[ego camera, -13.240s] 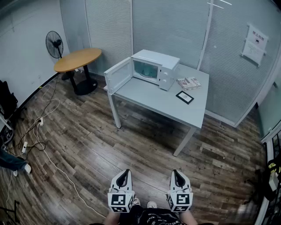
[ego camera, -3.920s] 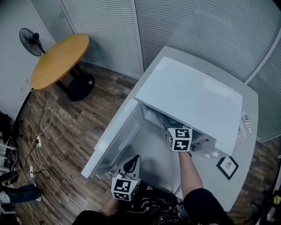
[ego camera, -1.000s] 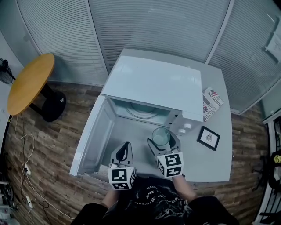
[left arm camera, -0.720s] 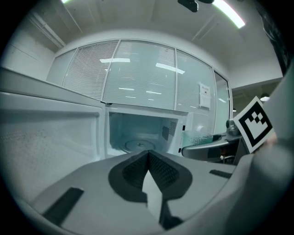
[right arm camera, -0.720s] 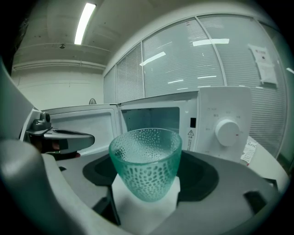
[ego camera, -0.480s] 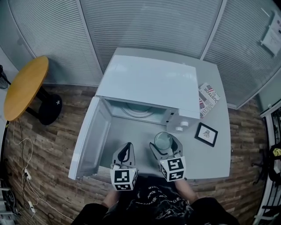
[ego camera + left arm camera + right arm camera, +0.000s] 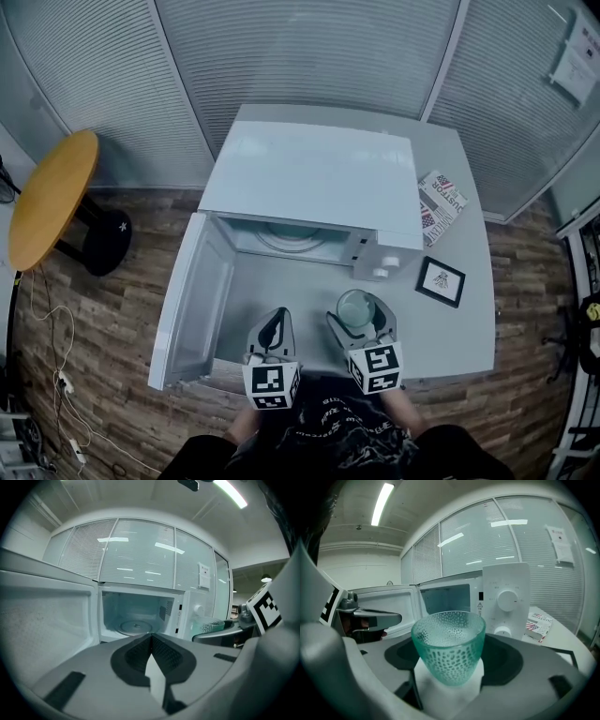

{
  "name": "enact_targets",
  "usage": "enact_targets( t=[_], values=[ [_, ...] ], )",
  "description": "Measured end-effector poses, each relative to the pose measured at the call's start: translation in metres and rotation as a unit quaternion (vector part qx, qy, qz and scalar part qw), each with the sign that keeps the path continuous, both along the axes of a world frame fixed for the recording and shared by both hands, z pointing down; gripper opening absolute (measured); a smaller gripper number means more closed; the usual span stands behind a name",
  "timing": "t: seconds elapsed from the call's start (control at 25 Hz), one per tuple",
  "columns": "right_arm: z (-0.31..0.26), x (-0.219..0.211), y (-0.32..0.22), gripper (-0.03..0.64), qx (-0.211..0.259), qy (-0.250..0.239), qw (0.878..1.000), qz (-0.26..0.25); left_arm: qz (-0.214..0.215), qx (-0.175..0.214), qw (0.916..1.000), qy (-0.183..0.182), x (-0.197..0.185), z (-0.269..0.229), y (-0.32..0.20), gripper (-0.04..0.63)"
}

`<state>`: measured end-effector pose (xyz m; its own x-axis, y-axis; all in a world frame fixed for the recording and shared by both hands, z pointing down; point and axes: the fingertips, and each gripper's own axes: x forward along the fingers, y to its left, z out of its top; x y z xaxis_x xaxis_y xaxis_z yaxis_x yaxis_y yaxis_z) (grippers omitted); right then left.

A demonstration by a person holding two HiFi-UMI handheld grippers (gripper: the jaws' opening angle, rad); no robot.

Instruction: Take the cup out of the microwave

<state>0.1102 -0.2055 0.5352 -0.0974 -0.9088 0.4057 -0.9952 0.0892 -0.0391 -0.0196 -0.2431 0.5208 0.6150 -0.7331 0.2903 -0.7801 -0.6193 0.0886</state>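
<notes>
A green dimpled glass cup [image 7: 449,645] sits upright between the jaws of my right gripper [image 7: 450,674], which is shut on it. From the head view the cup [image 7: 356,309] is in front of the white microwave [image 7: 314,183], over the grey table [image 7: 464,309], outside the oven. The microwave door [image 7: 192,295] hangs wide open to the left, and the turntable [image 7: 133,626] inside is bare. My left gripper [image 7: 272,333] is shut with nothing in it, to the left of the right gripper [image 7: 361,323], before the open cavity.
A folded newspaper [image 7: 436,202] and a small black-framed picture [image 7: 441,281] lie on the table to the right of the microwave. A round wooden table [image 7: 47,197] stands on the wood floor at the left. Slatted glass walls run behind.
My right gripper has drawn the cup back from the microwave's mouth toward the table's near edge. The left gripper has held its place beside it.
</notes>
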Motion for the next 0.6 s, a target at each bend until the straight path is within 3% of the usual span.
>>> enact_targets(
  t=[0.24, 0.6],
  values=[
    [-0.0003, 0.0062, 0.0032, 0.387, 0.004, 0.002, 1.0, 0.013, 0.017, 0.007, 0.9998, -0.003, 0.0093, -0.0024, 0.0021, 0.006],
    [0.0008, 0.0026, -0.0001, 0.385, 0.001, 0.012, 1.0, 0.002, -0.002, 0.006, 1.0, -0.007, -0.0001, -0.0009, -0.0034, 0.006]
  ],
)
